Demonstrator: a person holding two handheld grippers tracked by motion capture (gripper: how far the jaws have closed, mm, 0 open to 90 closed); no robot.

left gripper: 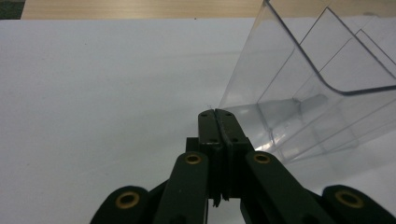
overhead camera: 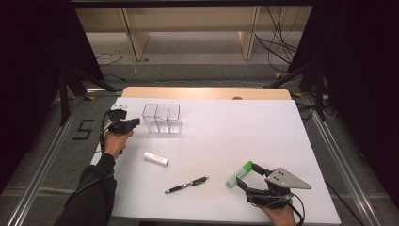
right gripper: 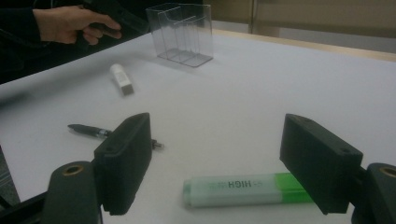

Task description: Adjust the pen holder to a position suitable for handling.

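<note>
Honestly the risky bit here is the right gripper (overhead camera: 250, 175): its jaws are spread wide with the green highlighter (overhead camera: 239, 174) lying flat on the worktop (overhead camera: 263, 127) between them, nothing pinched yet. In the right gripper view the highlighter (right gripper: 247, 189) sits low between the two pads and way closer to the right-hand jaw, its bright green end tucked right up against it, so if the jaws close as they stand I reckon the right pad hits first and just shoves or spins the thing instead of clamping it. It's a round-ish barrel too, so it could roll out toward the person. Its long axis runs roughly jaw to jaw, which isn't great, since closing would squeeze it end-on rather than across the barrel; the pale cap end points at the left-hand jaw. The left gripper (overhead camera: 123, 125) is fully closed on nothing, jaw tips parked just beside the near wall of the clear organizer (left gripper: 322, 88), which sits ahead and to the right of those jaws. A nudge from there could slide that light plastic box across the sheet. The pen (overhead camera: 186, 184) and the white tube (overhead camera: 155, 158) lie out beyond the right jaws, well apart from them, so no real snag risk there.
</note>
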